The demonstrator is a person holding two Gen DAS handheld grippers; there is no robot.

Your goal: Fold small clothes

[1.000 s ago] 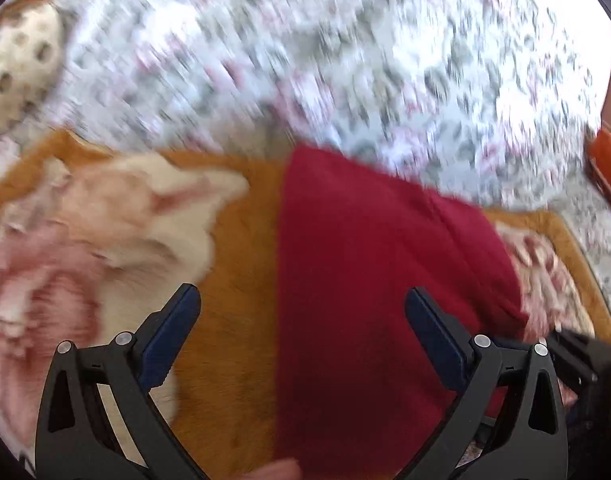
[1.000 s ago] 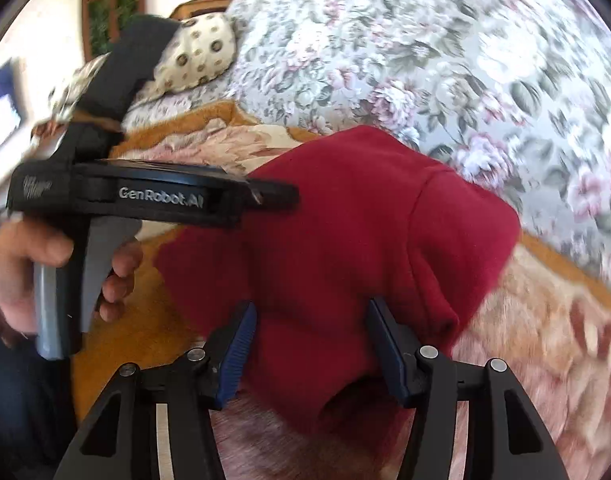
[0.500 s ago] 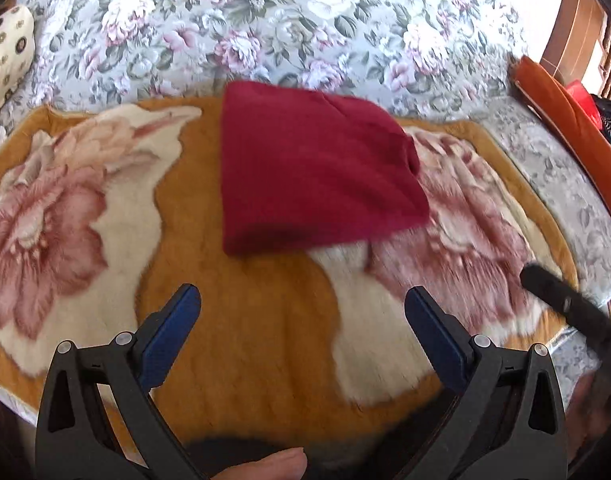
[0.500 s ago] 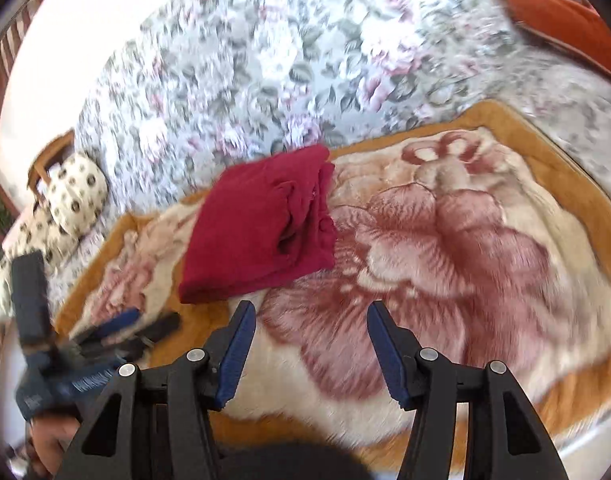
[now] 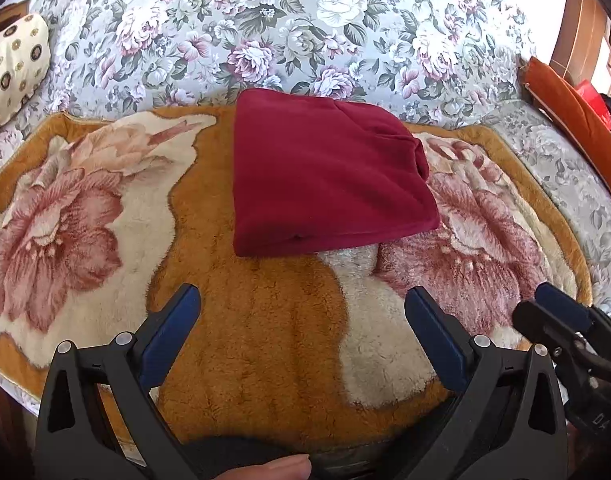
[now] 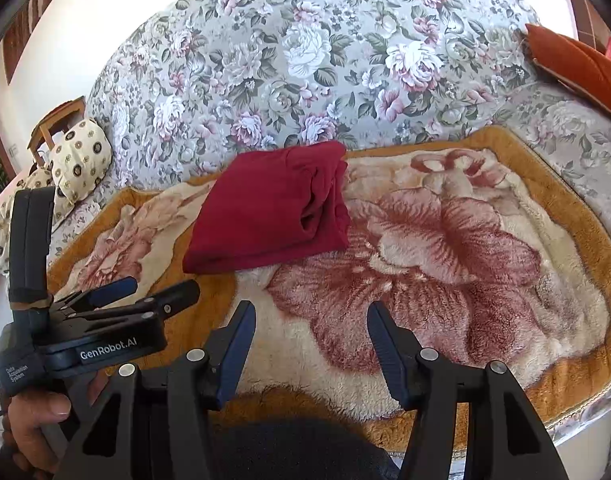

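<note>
A dark red garment (image 5: 325,176) lies folded into a compact rectangle on the orange floral blanket (image 5: 265,340), near the sofa back. It also shows in the right wrist view (image 6: 269,210). My left gripper (image 5: 301,320) is open and empty, held back from the garment over the blanket's front part. My right gripper (image 6: 311,336) is open and empty, also pulled back toward the blanket's front edge. The left gripper also appears in the right wrist view (image 6: 145,290), and the right gripper at the right edge of the left wrist view (image 5: 561,320).
The blanket lies on a floral sofa (image 5: 305,32). A cream patterned cushion (image 5: 13,68) sits at the far left and shows in the right wrist view (image 6: 79,164). An orange cushion (image 5: 565,100) lies at the right. A wooden chair (image 6: 53,120) stands beyond the sofa's left end.
Both grippers have let go of the red garment and drawn back from it toward the blanket's front edge. The garment now lies folded and still.
</note>
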